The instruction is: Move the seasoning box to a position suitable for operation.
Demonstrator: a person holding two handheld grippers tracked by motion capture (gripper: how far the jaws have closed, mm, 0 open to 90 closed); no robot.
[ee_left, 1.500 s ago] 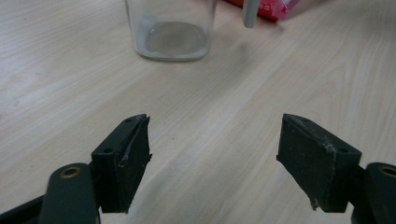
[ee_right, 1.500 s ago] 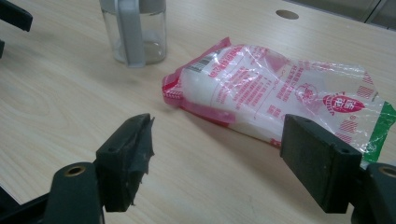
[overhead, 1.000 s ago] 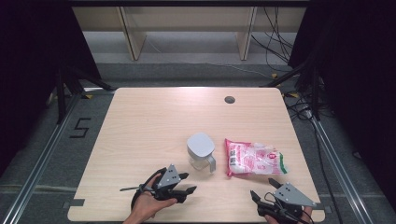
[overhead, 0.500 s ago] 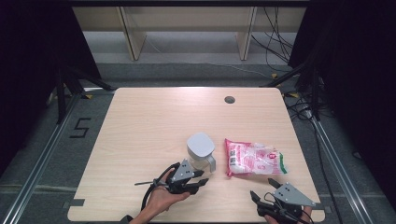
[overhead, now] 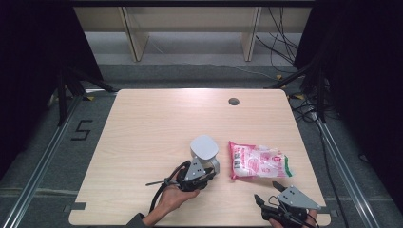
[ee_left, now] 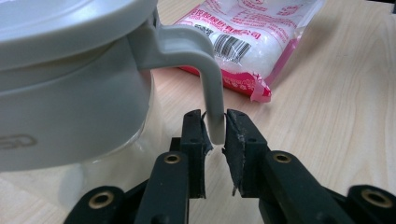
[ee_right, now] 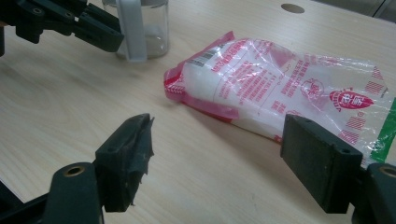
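Gripping the handle point(ee_left: 211, 98) of the jug point(overhead: 204, 154), the left gripper point(overhead: 205, 176) sits low and centre in the high view, just below the jug. Its jaws have just been closing; in the left gripper view they stand narrow, with the lower end of the grey handle between them and both pads against it.

Jug: grey lid point(ee_left: 60, 23), clear glass body, upright on the table point(overhead: 157, 123), lower middle of the high view. In the left gripper view it takes up the upper left of the frame, handle hooking down to the centre.

Bag point(overhead: 259, 161): red and white plastic, white contents, lying flat just right of the jug, near but apart from it. In the right gripper view it spreads across the centre and right of the frame.

Right gripper point(overhead: 280, 211): bottom right of the high view, at the table's near edge, below the bag. Jaws wide apart in the right gripper view, holding nothing; bare tabletop between them, bag just beyond the right-hand one.

Small dark hole point(overhead: 233, 101) in the table, upper centre-right of the high view.
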